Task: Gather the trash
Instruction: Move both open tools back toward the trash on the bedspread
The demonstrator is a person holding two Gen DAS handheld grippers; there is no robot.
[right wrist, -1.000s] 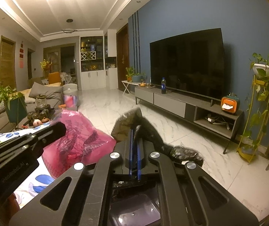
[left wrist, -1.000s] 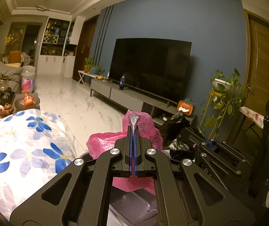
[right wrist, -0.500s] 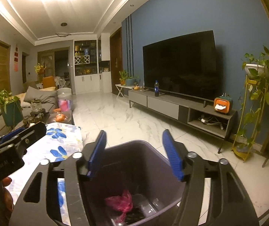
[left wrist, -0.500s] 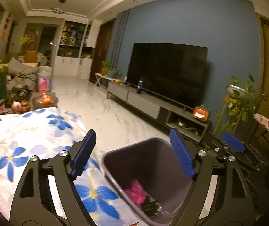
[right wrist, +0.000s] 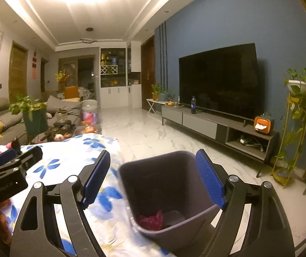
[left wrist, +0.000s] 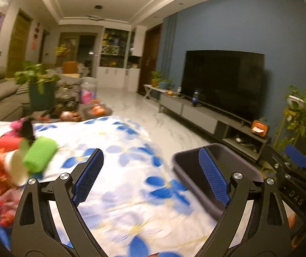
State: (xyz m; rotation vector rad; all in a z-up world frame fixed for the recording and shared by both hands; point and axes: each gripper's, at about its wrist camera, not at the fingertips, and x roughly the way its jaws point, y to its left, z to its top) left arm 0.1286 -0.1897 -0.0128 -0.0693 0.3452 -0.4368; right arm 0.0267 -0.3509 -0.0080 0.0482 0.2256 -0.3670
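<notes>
Both grippers' jaws gape empty over floral tablecloth point(left wrist: 118, 141); bin point(right wrist: 165, 184) stands on marble floor point(right wrist: 153, 132).

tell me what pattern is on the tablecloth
White with blue flowers; the tablecloth shows best in the left wrist view.

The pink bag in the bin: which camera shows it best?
The right wrist view: it looks down into the grey bin, with the crumpled pink bag at the bottom. The left wrist view catches only the bin's rim; the bag is hidden.

blue-flowered white tablecloth point(left wrist: 118, 141), grey bin point(right wrist: 165, 184)
</notes>
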